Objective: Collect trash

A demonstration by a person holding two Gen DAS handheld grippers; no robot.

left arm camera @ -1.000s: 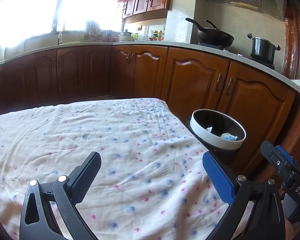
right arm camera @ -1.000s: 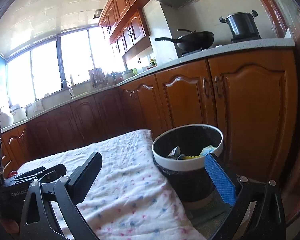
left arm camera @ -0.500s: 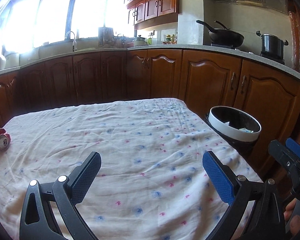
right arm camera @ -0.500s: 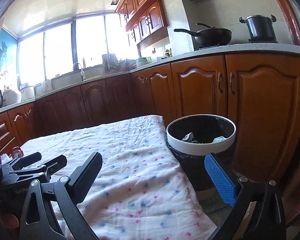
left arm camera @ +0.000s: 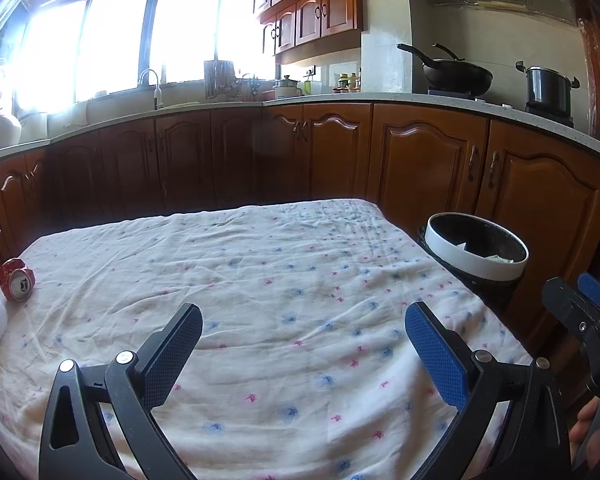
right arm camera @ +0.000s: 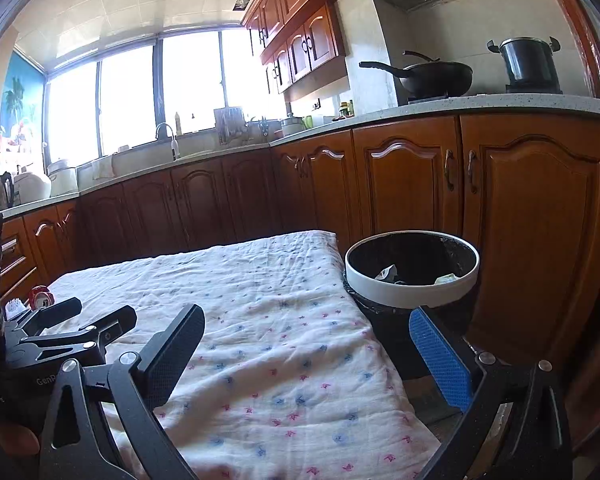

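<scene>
Grippers, left (left arm camera: 303, 350) and right (right arm camera: 306, 354), spread wide, empty; crushed can (left arm camera: 17, 280) on tablecloth (left arm camera: 280, 280).

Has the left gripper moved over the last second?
Yes. The left gripper, jaws open, has pulled back from the trash bin; the bin looks smaller and farther, and the red can has entered view.

Tablecloth (left arm camera: 284, 280) centre bare — can (left arm camera: 18, 280), bin (left arm camera: 476, 252) flank.
</scene>
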